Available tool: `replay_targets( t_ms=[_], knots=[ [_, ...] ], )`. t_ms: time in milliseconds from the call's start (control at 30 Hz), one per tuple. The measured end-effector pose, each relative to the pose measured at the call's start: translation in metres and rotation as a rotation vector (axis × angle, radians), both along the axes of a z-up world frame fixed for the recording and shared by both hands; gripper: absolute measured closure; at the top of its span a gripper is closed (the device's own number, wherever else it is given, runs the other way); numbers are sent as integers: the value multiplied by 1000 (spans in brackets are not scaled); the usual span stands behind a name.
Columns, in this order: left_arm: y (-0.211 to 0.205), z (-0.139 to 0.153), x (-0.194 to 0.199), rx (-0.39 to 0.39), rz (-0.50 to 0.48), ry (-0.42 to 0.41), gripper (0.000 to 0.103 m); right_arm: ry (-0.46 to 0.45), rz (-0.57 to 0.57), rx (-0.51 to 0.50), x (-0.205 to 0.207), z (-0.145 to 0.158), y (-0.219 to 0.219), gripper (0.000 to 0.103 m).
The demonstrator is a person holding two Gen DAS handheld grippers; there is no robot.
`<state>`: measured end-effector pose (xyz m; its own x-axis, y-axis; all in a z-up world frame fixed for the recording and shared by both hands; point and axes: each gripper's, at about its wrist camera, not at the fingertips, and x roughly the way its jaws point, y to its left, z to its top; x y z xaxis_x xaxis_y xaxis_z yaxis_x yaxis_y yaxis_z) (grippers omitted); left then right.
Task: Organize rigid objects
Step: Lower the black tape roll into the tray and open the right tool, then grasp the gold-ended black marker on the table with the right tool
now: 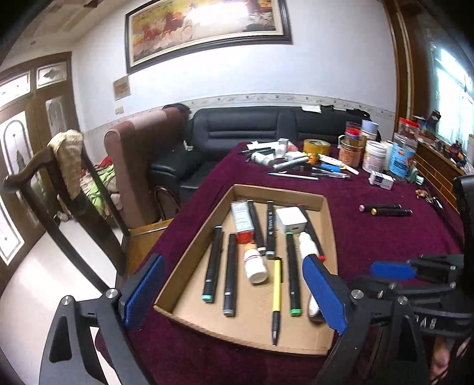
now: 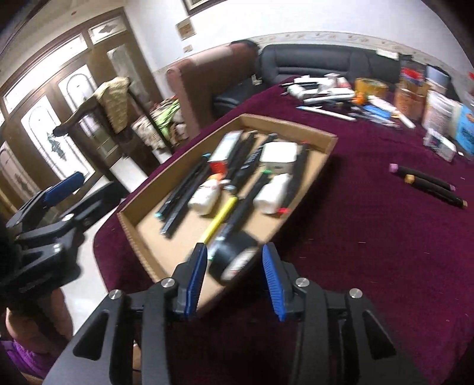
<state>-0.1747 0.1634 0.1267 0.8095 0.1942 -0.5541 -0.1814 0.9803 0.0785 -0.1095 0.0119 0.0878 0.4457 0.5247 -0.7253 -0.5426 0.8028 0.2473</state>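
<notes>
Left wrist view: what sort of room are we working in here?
Most likely a home living room. A black sofa and a brown armchair stand behind the maroon-clothed table, and a framed horse painting hangs on the wall above them.

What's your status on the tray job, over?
Left gripper open over cardboard tray, empty. Right gripper open around a black cylinder at the near rim. Two markers lie loose on the cloth.
</notes>
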Motion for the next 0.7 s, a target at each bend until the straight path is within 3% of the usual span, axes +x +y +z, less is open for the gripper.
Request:
replay_targets(
  t_ms=[167,267,533,700],
  knots=[
    [-24,-1,9,27,-57,25,8,-22,-106,-30,12,-4,-39,62],
    [-37,-3,15,1,-118,56,8,-21,-171,-39,23,-9,-66,62],
    [-76,-12,33,-27,-219,102,8,99,-530,2,112,-34,-204,62],
    [-85,-16,42,-56,-260,140,8,144,-632,-46,164,-44,-232,63]
  ],
)
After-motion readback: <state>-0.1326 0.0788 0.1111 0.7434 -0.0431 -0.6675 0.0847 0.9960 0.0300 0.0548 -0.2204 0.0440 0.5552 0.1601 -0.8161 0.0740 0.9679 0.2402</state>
